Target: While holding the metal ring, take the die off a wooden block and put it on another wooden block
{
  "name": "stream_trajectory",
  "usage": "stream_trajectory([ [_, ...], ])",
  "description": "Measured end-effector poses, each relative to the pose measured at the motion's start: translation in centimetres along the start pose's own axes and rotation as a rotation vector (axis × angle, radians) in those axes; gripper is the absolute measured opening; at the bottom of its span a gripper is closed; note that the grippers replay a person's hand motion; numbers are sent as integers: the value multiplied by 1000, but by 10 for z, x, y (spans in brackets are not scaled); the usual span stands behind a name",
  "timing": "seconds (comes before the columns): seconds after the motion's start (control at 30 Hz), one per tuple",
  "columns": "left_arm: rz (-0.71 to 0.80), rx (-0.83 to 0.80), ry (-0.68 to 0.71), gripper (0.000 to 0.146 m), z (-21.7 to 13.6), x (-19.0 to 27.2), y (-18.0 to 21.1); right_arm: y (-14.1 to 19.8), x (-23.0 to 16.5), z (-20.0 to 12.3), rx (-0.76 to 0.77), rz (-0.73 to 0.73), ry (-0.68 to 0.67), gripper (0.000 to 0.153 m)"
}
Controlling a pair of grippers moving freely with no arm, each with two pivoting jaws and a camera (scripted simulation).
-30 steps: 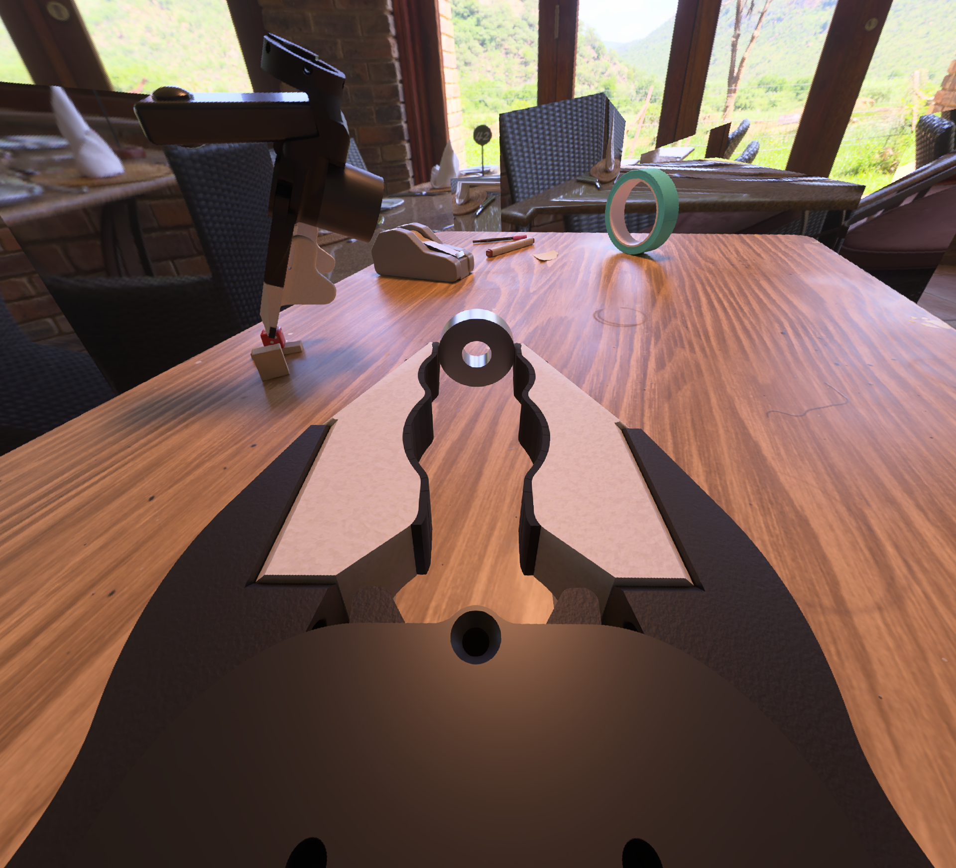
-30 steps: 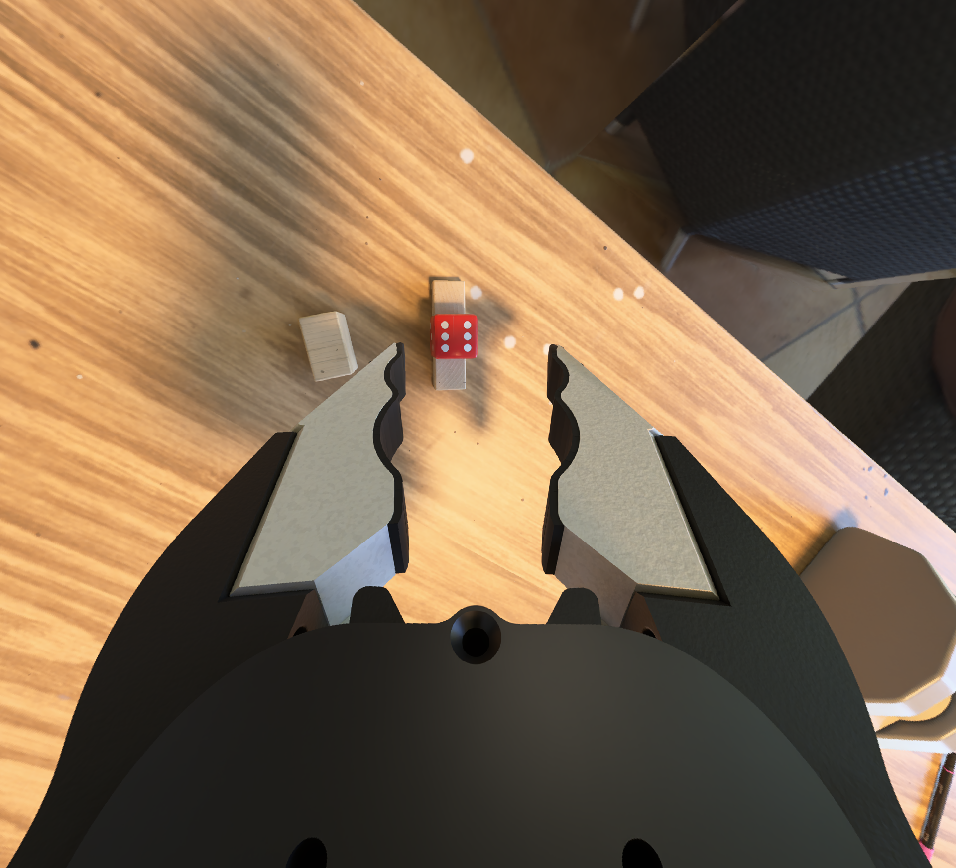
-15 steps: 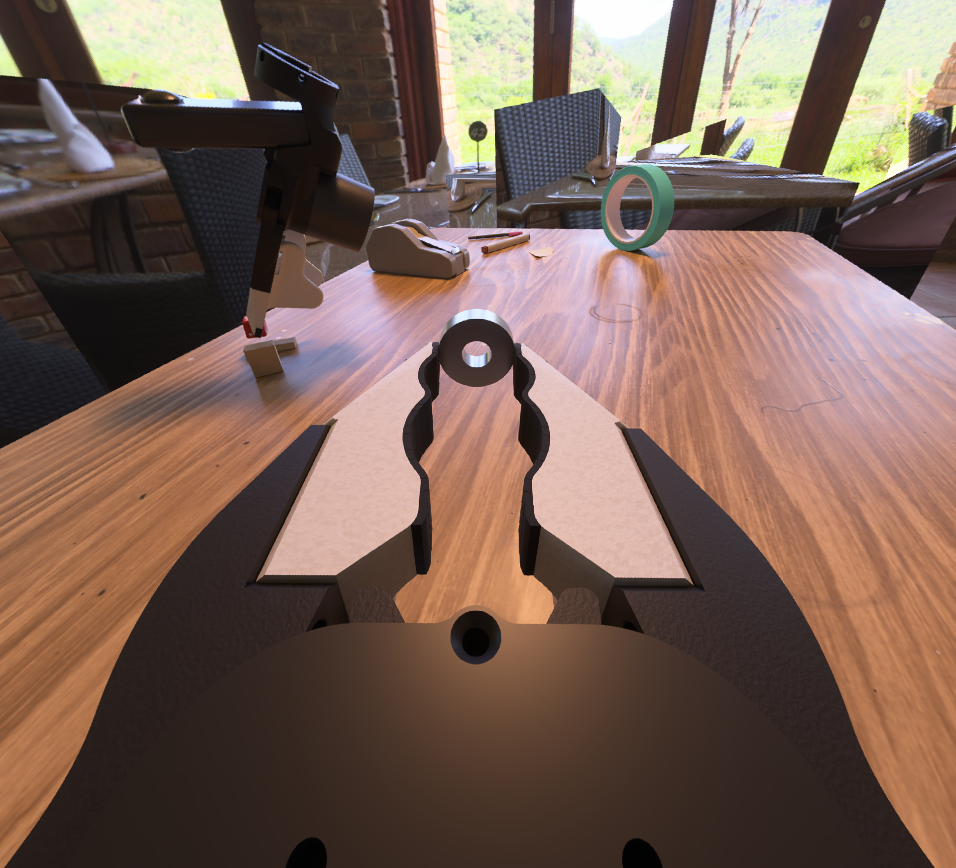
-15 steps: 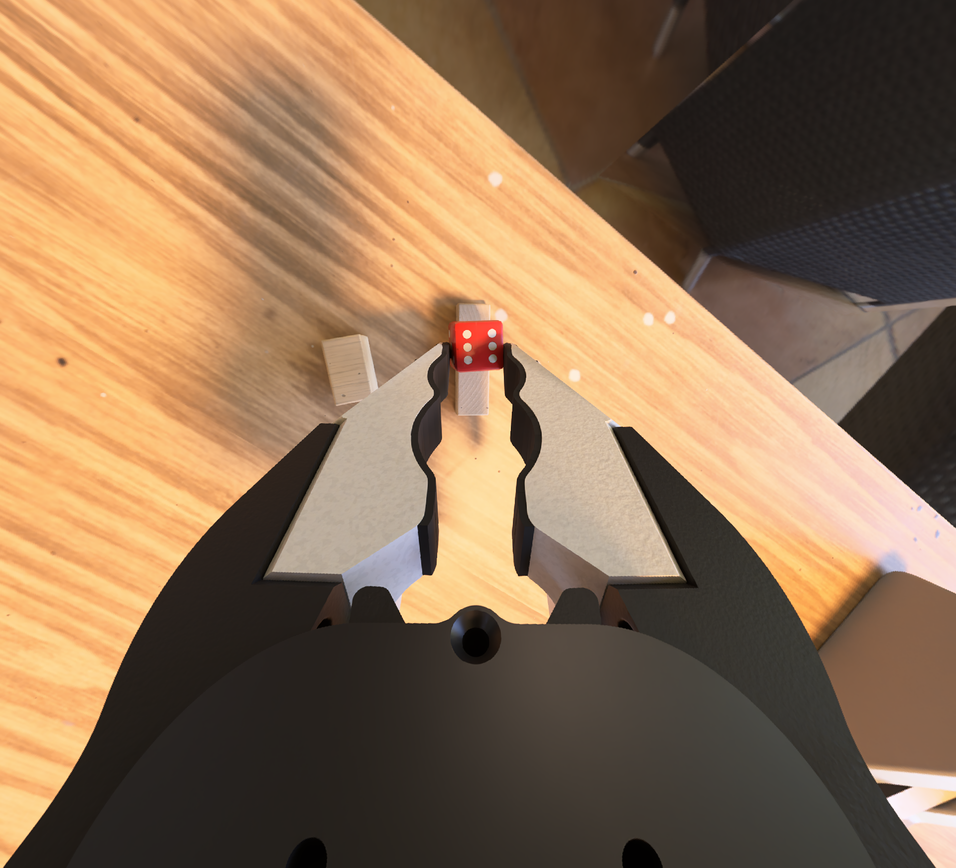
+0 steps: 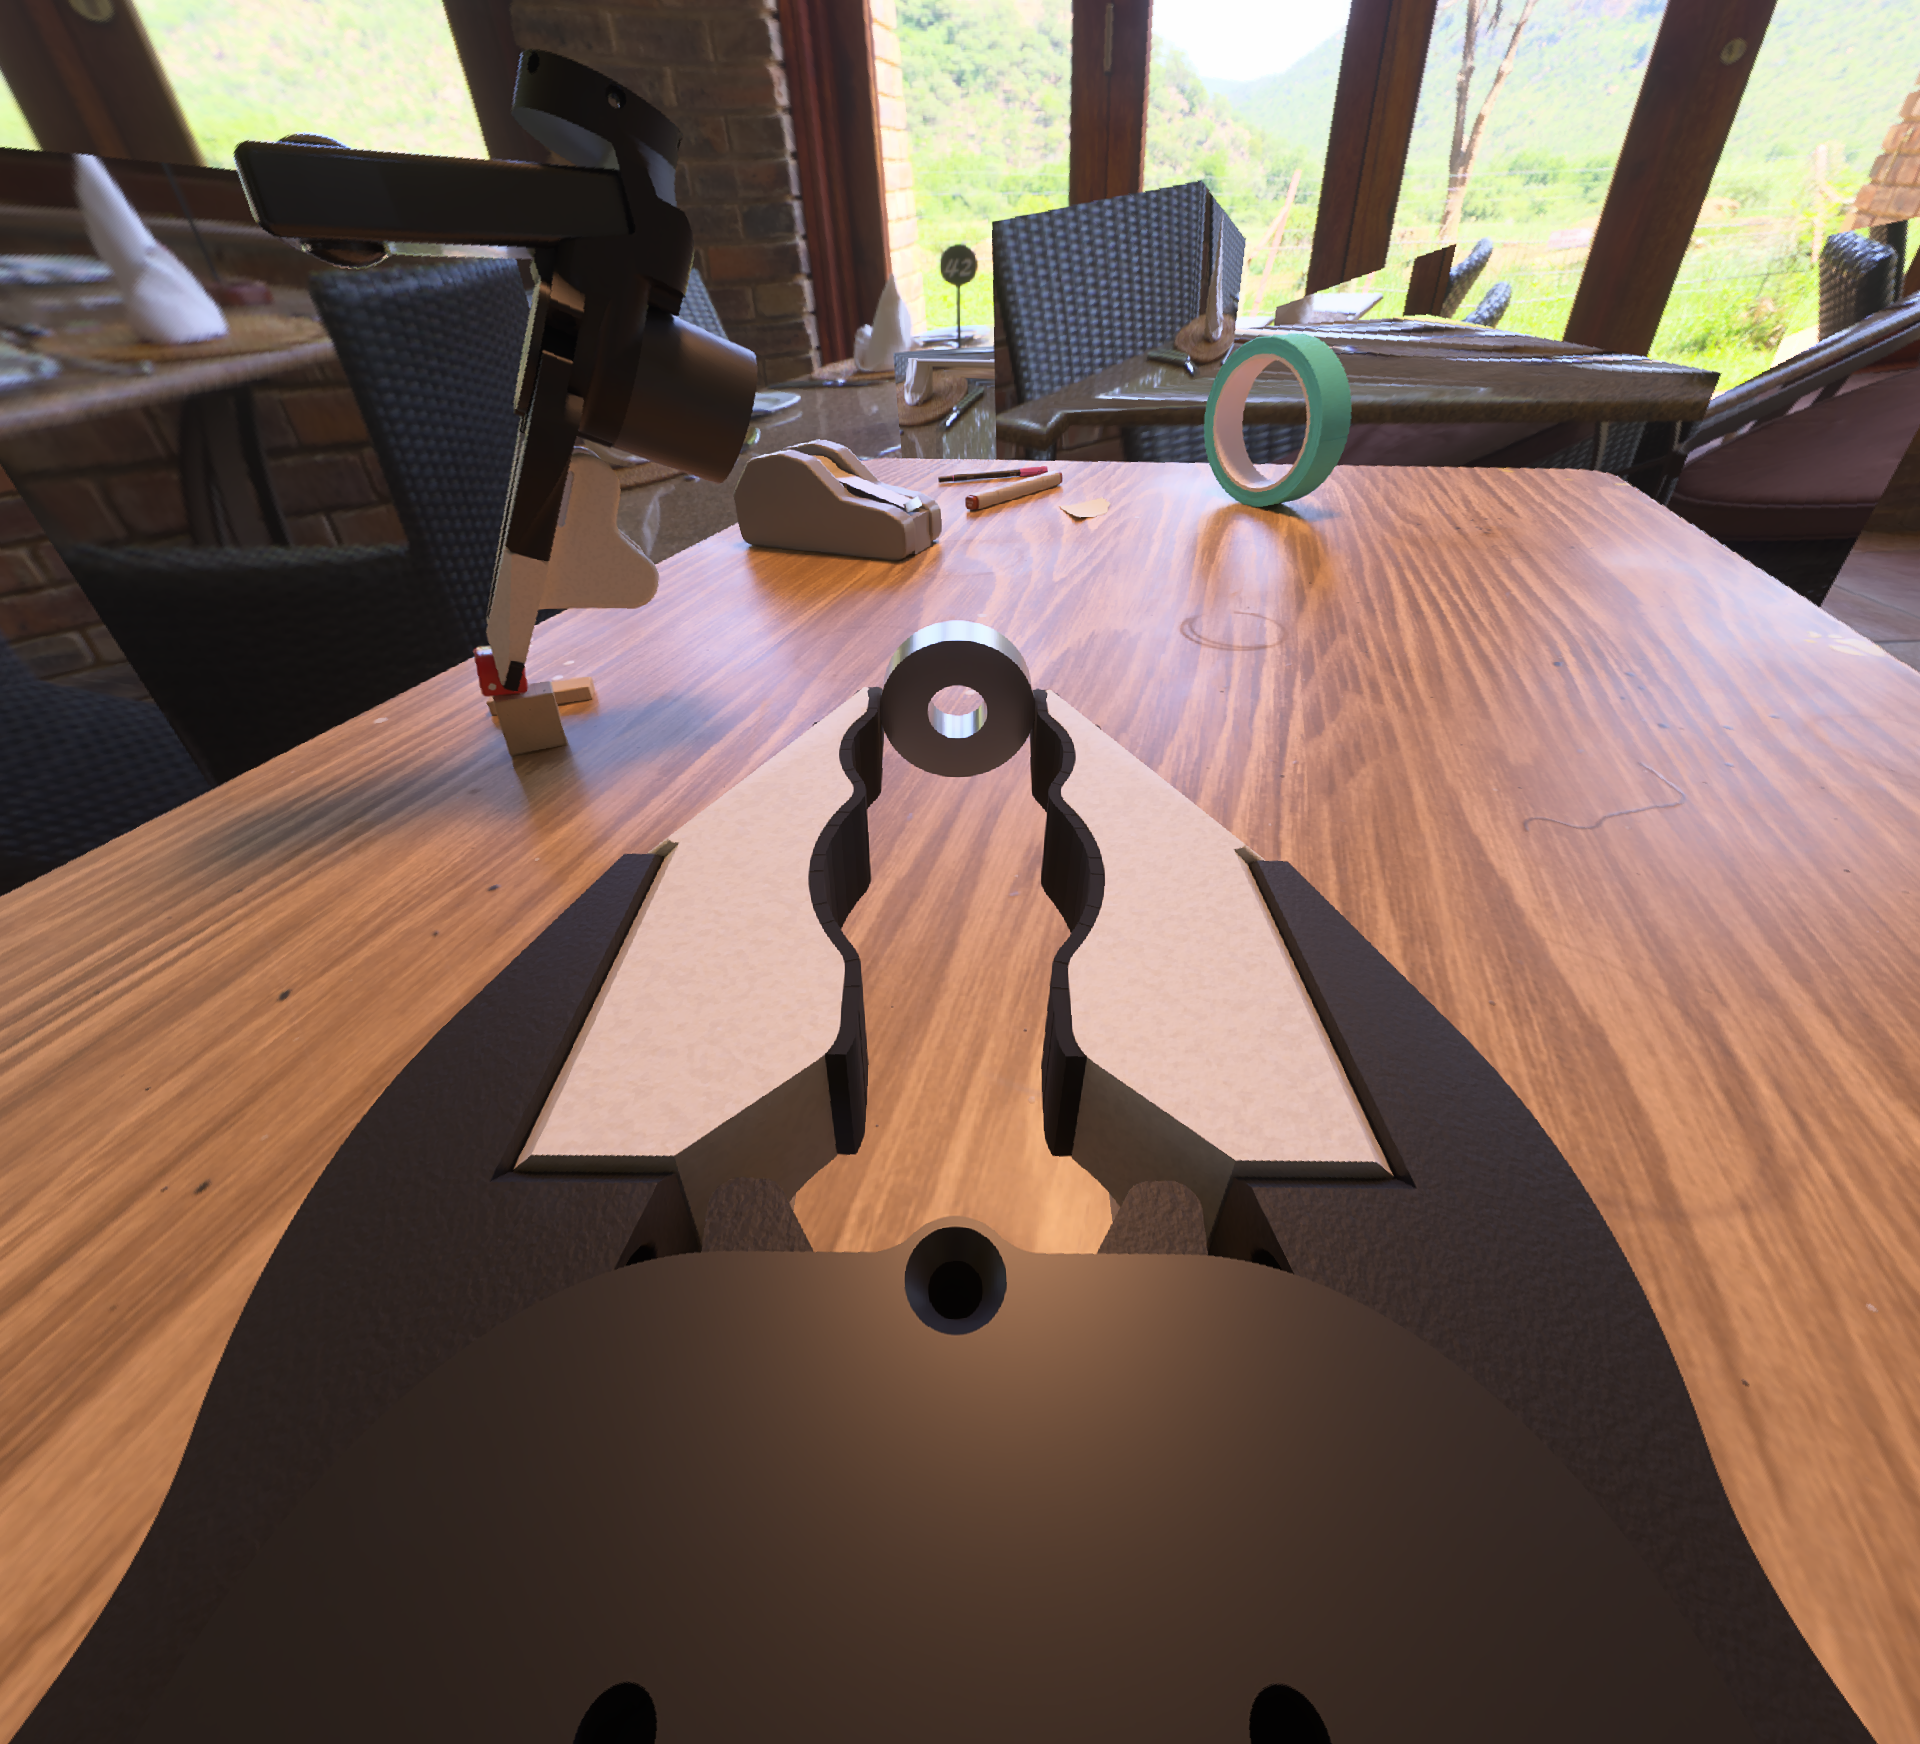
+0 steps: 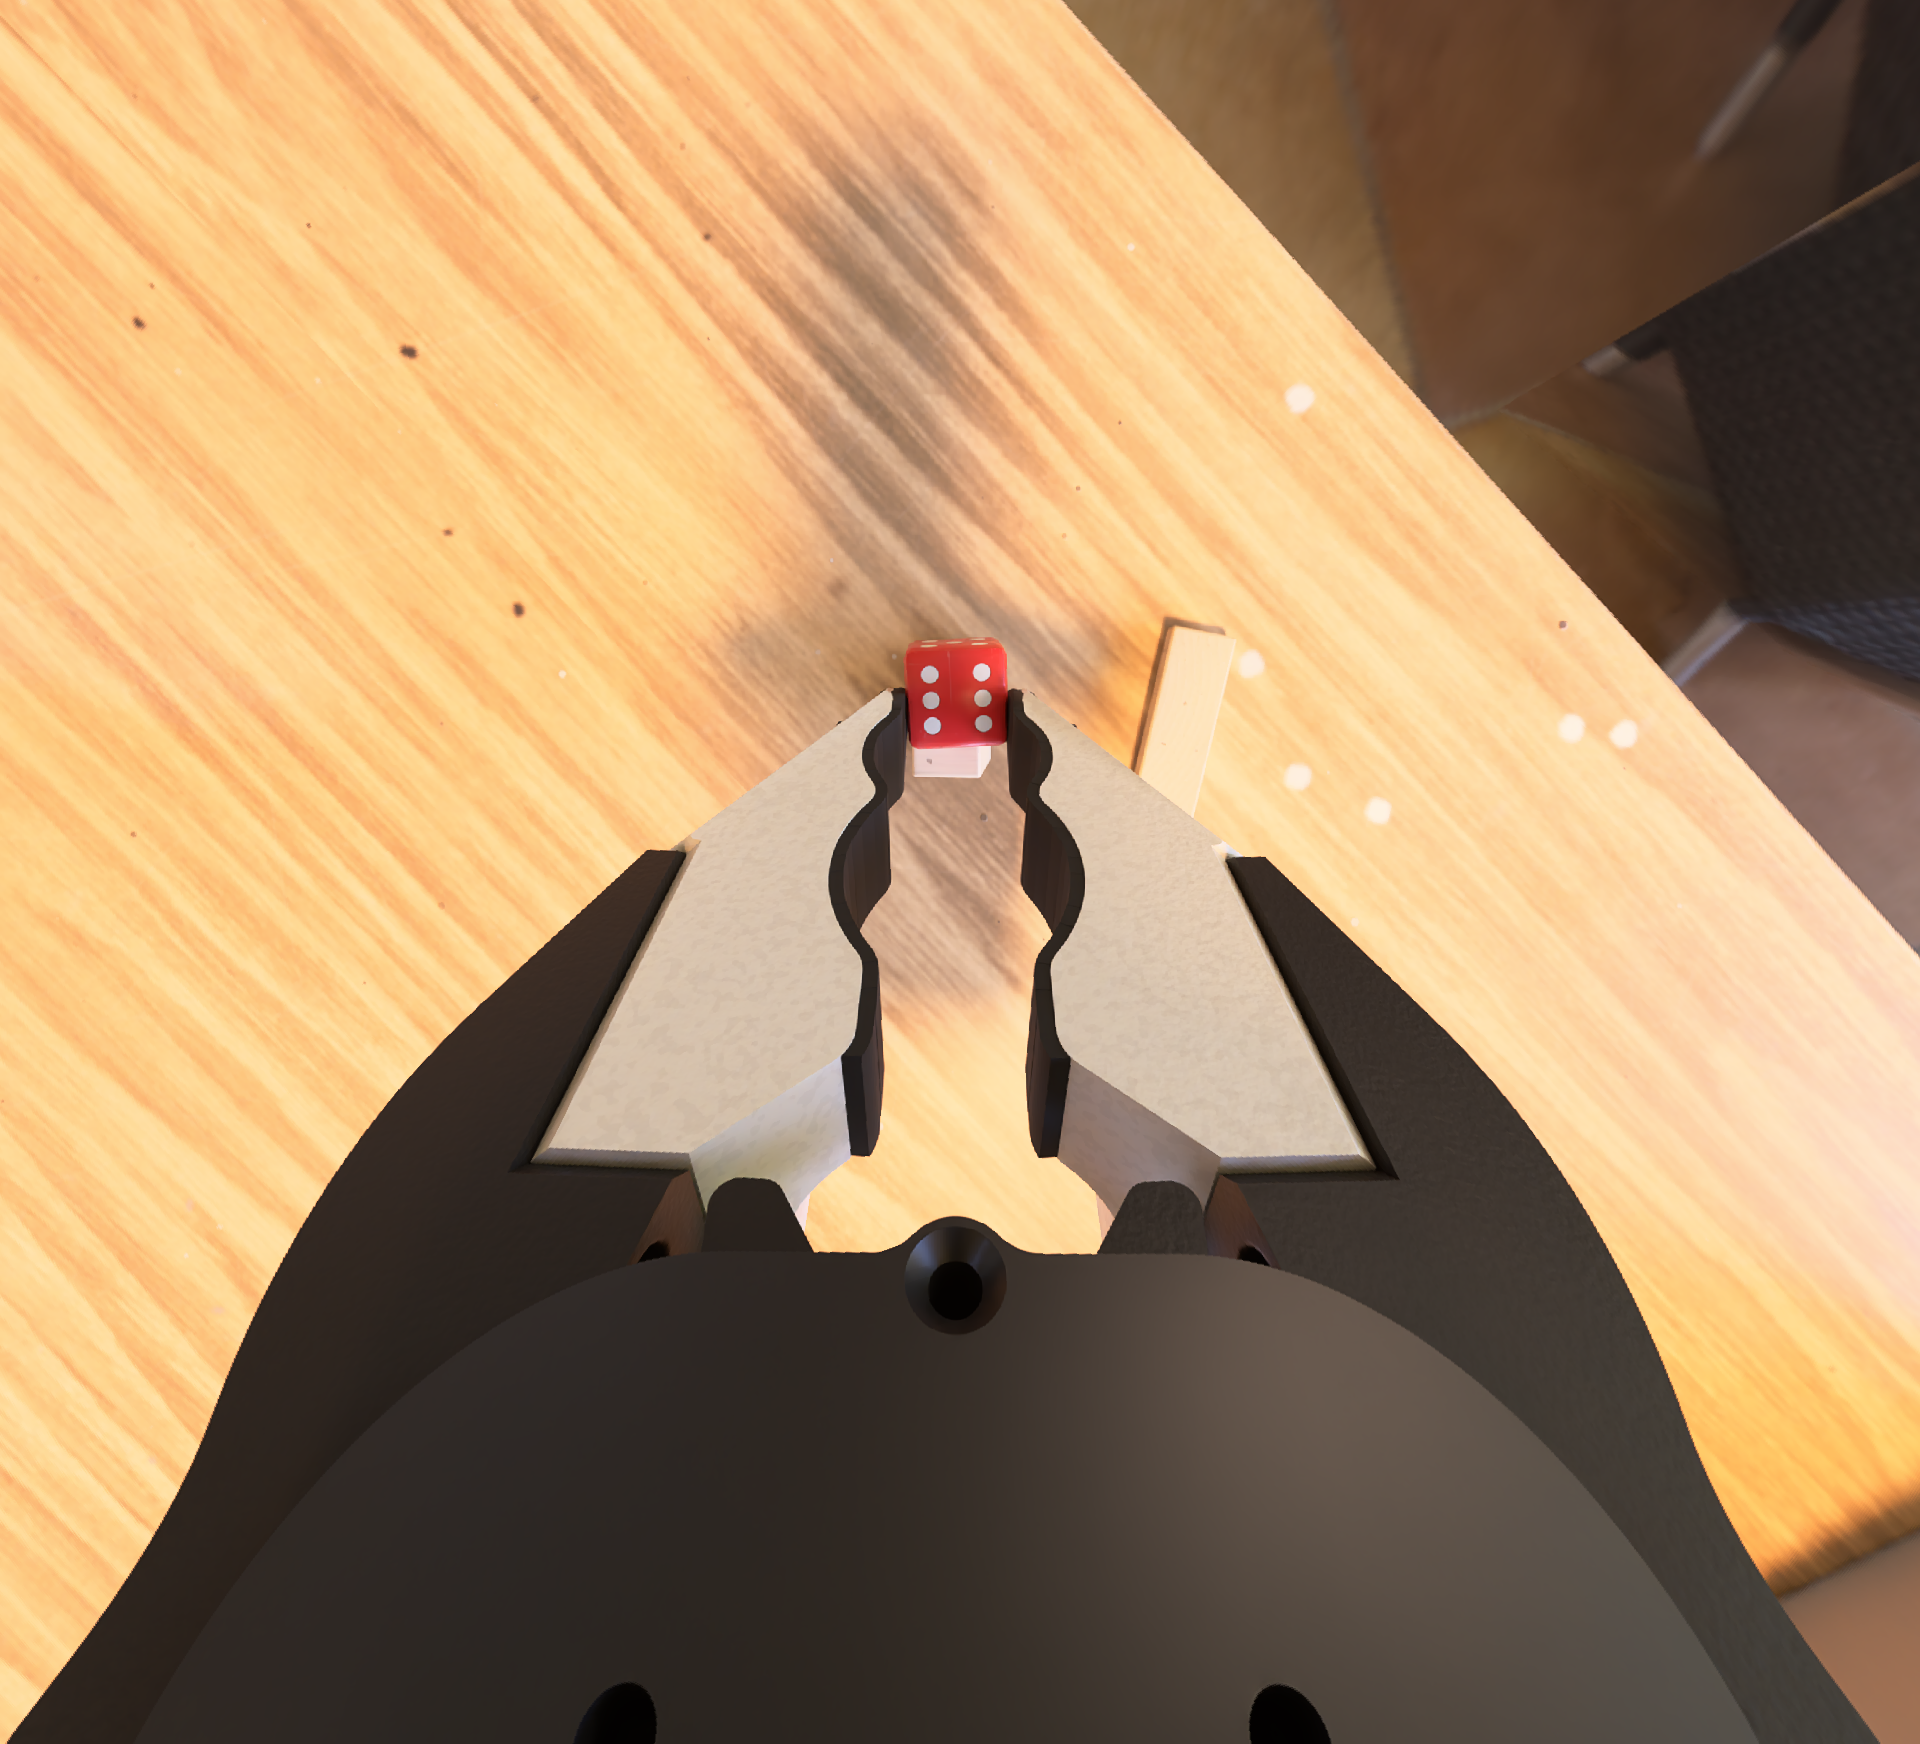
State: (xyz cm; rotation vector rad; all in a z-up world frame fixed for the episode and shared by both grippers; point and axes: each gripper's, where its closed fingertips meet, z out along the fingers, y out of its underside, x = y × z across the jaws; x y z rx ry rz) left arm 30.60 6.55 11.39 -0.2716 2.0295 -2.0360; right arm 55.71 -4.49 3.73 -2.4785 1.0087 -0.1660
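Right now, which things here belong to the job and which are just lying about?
Job: metal ring in left gripper; red die in right gripper; two wooden blocks.
Lying about: green tape roll, tape dispenser, pens.

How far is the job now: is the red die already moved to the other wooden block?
Done: the left hand-held gripper holds the grey metal ring, and the red die is off the flat pale wooden block. In hand: the right hand-held gripper grips the die over the small upright wooden block. Left: setting it down and letting go.
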Motion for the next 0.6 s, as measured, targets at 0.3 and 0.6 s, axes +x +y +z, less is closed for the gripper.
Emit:
stream_trajectory([
  [0.3,1,1,2,28,-1,1,-1,-1,7,-36,33,-34,66,62],
  [0.6,-8,19,-16,28,-1,-6,-11,10,27,-86,130,-26,101,59],
])
